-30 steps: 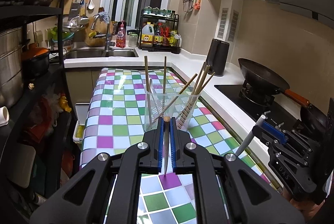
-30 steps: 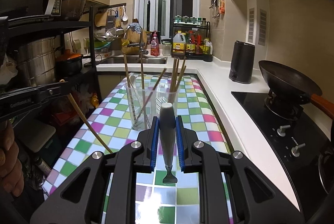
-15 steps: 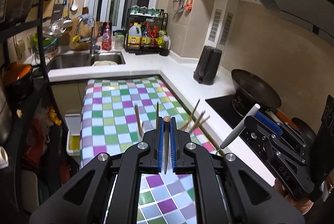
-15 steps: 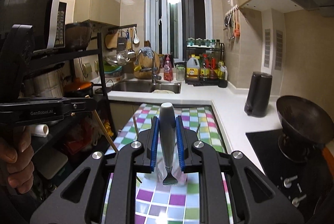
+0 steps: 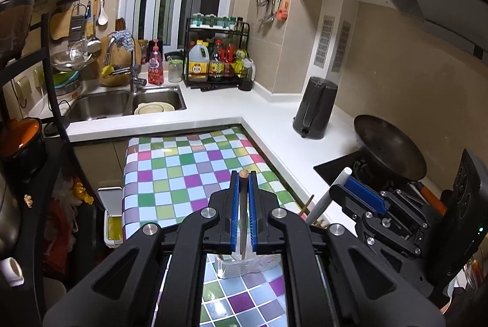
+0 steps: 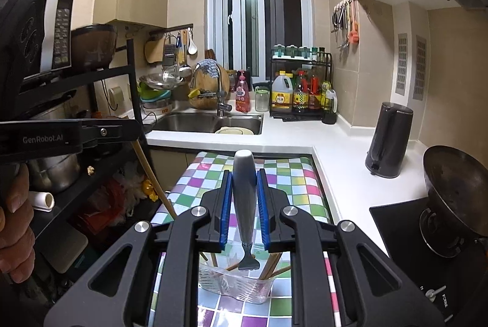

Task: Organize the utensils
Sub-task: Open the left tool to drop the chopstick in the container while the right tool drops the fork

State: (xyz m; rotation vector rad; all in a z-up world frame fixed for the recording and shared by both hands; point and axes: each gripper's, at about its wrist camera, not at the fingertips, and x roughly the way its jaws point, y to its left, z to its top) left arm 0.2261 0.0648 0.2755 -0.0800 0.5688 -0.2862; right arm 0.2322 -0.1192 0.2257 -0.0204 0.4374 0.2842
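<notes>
My left gripper [image 5: 243, 174] is shut on a thin wooden chopstick [image 5: 243, 214] that stands upright between its blue pads. Below it sits a clear plastic cup [image 5: 241, 266] on the checkered table [image 5: 183, 174]. My right gripper [image 6: 244, 174] is shut on a grey-handled utensil [image 6: 244, 205] whose metal end [image 6: 248, 263] hangs over the cup [image 6: 235, 287], which holds several chopsticks [image 6: 270, 266]. In the right wrist view the left gripper [image 6: 134, 130] is at the left with its chopstick [image 6: 152, 174] slanting down. In the left wrist view the right gripper [image 5: 340, 189] holds the white-tipped handle [image 5: 331, 199].
A white counter [image 6: 341, 162] wraps around the table's far and right sides, with a sink [image 6: 207, 122], a dark kettle [image 6: 389, 141] and a bottle rack [image 6: 302, 95]. A wok [image 6: 454, 186] sits on the stove at right. A black shelf rack [image 6: 91, 101] stands at left.
Both grippers have risen and drawn back from the cup, each keeping its utensil. The cup has slid from ahead of the fingers to beneath them.
</notes>
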